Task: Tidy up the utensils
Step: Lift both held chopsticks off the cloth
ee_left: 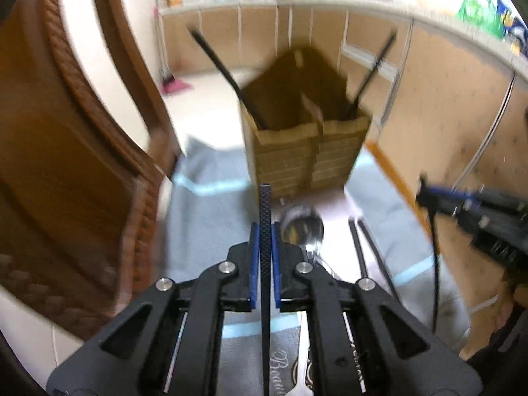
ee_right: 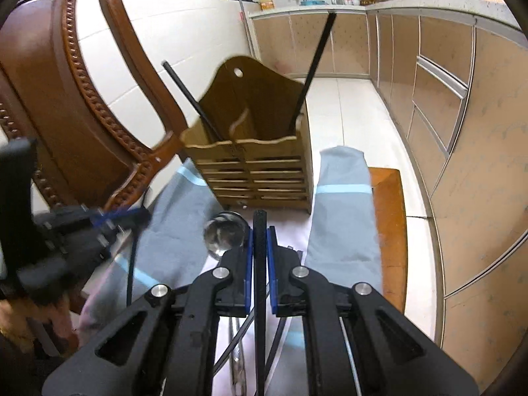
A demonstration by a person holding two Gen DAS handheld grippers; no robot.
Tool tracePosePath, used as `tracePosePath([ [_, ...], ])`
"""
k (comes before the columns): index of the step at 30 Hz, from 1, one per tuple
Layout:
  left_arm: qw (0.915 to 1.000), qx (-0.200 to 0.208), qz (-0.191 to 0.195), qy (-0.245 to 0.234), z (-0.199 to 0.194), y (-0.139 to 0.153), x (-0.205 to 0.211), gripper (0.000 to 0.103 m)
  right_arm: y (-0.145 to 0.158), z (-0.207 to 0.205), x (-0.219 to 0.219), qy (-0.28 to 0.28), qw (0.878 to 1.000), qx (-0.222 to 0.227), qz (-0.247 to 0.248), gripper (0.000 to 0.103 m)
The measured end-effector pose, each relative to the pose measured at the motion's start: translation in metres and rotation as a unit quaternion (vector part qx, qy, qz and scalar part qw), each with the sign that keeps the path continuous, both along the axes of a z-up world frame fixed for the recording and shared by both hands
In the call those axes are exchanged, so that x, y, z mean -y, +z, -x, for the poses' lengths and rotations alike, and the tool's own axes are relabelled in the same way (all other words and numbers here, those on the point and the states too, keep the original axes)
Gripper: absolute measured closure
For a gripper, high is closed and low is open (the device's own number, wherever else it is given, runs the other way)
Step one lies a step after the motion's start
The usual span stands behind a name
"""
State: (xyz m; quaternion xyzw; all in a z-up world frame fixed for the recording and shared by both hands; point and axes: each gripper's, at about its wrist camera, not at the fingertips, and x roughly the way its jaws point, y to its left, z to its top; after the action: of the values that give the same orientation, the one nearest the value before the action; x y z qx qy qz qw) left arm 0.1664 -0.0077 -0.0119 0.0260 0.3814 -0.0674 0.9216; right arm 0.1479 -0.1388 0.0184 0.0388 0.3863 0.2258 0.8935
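A wooden two-compartment utensil holder (ee_left: pixel 307 151) (ee_right: pixel 260 168) stands on a grey-blue cloth and holds two black chopsticks (ee_right: pixel 315 62), one in each compartment. My left gripper (ee_left: pixel 265 227) is shut on a black chopstick (ee_left: pixel 265 204), held upright short of the holder. My right gripper (ee_right: pixel 260 231) is shut on another black chopstick (ee_right: pixel 259 224). A metal spoon (ee_left: pixel 302 226) (ee_right: pixel 224 231) lies on the cloth just before the holder. Two more black chopsticks (ee_left: pixel 366 247) lie right of the spoon. A fork (ee_left: pixel 302 379) lies under the left gripper.
A carved brown wooden chair (ee_right: pixel 76 105) stands close at the left. The cloth (ee_right: pixel 343 211) covers a wooden stool (ee_right: pixel 389 217). Beige kitchen cabinets (ee_right: pixel 445 105) run along the right and back, above a white tile floor.
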Motion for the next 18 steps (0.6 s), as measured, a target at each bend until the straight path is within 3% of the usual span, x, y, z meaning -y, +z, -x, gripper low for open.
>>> tracePosePath([
  [7, 0.9893, 0.135, 0.032, 0.045, 0.066, 0.092, -0.030, 0.097, 0.008, 0.015, 0.018, -0.006, 1.000, -0.007, -0.016, 0.099],
  [9, 0.9860, 0.157, 0.033, 0.045, 0.080, 0.110, -0.033, 0.097, 0.014, 0.021, 0.021, -0.009, 1.000, 0.001, -0.013, 0.099],
  [12, 0.9830, 0.173, 0.045, 0.042, 0.088, 0.125, -0.036, 0.097, 0.007, 0.019, 0.019, -0.008, 1.000, -0.009, 0.000, 0.099],
  [17, 0.9845, 0.169, 0.040, 0.027, 0.086, 0.127, -0.028, 0.097, -0.033, -0.005, -0.003, 0.007, 0.998, -0.041, 0.045, 0.096],
  [18, 0.9854, 0.164, 0.039, 0.025, 0.084, 0.123, -0.027, 0.097, -0.040, -0.010, -0.008, 0.012, 0.997, -0.045, 0.054, 0.083],
])
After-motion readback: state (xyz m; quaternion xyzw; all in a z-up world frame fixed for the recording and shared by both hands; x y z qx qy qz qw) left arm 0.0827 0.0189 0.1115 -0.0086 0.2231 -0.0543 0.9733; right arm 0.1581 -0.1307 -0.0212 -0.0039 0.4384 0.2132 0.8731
